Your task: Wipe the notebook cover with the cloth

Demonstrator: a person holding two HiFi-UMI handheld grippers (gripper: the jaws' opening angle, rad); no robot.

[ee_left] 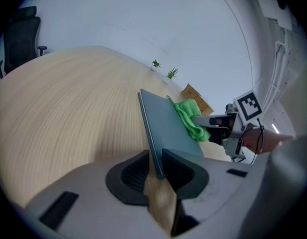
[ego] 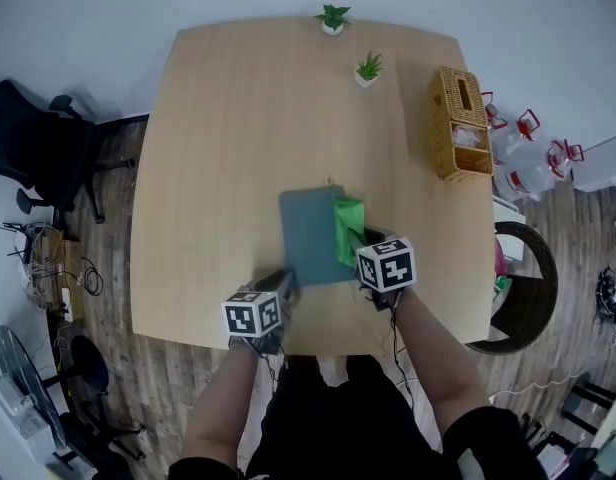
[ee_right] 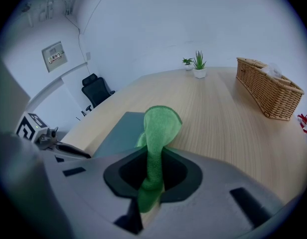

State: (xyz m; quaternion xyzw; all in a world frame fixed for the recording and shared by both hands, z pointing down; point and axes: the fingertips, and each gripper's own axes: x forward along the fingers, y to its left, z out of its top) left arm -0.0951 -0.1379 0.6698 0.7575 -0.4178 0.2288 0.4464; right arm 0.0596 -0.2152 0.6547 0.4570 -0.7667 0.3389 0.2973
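Person stands at near edge of pale wooden table, 1 handheld gripper per hand. Notebook, grey-teal cover, lies flat on the table towards the near edge, roughly mid-width, long side running away from the person. Left gripper: jaws drawn in to a narrow gap and clamped on the notebook's near left corner, 1 pad on each face of the cover edge; in the left gripper view the cover runs straight out from between the pads. Right gripper: jaws closed tight on a green cloth, a bunched strip of it pinched between the pads, tail hanging below them, the rest rising in a fold ahead of the jaws. From the head view the cloth sits crumpled on the right-hand part of the cover, lapping its right edge, just ahead of the right gripper's marker cube. The 2 grippers sit near each other, left 1 nearer the person. Elsewhere on the table: wicker basket along the right edge, well apart from the notebook; 2 small potted plants at the far side, 1 at the far edge, 1 a little nearer and right of it. Black office chair on the floor left of the table.
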